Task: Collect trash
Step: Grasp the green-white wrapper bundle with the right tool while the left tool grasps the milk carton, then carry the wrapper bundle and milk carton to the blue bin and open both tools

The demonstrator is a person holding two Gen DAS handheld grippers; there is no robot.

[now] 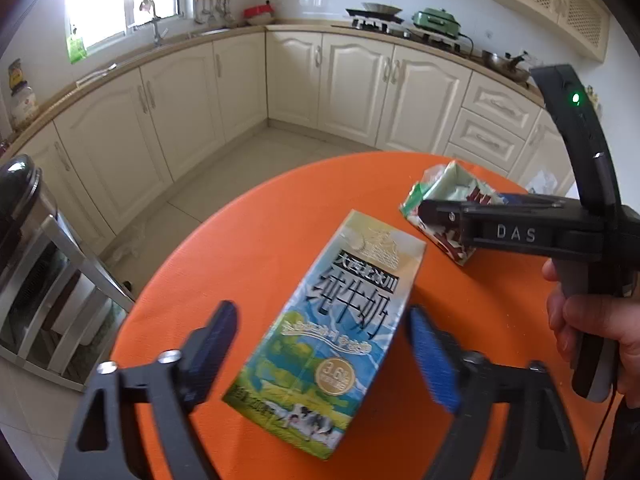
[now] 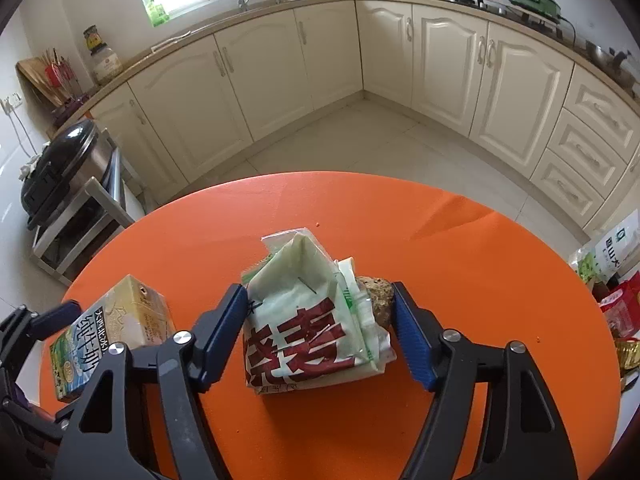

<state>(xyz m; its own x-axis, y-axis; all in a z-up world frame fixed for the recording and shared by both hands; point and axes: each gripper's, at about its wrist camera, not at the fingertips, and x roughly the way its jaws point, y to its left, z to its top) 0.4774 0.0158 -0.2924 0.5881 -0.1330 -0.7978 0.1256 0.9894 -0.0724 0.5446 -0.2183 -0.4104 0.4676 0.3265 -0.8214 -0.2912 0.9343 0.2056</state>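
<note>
On the round orange table (image 2: 460,240) two pieces of trash lay well apart: a milk carton (image 1: 332,320) in the lower centre of the left wrist view and a crumpled paper package (image 2: 308,316) in the middle of the right wrist view. The left gripper (image 1: 320,344) straddled the carton with its jaws apart; the blue pads (image 1: 432,360) stood on either side, and blur made it hard to say whether the right pad touched the carton's edge. The right gripper (image 2: 316,328) bracketed the package, its left pad against or just beside the paper, its right pad near a brown lump at the package's right side, with no firm clamp evident. The likeliest trouble was the carton: it lay skewed to the jaw line, so closing pads could have twisted or squirted it out across the smooth table. The package was soft and loosely folded, so a squeeze might have caught only an outer flap, letting the contents or the brown lump drop free on lifting.
</note>
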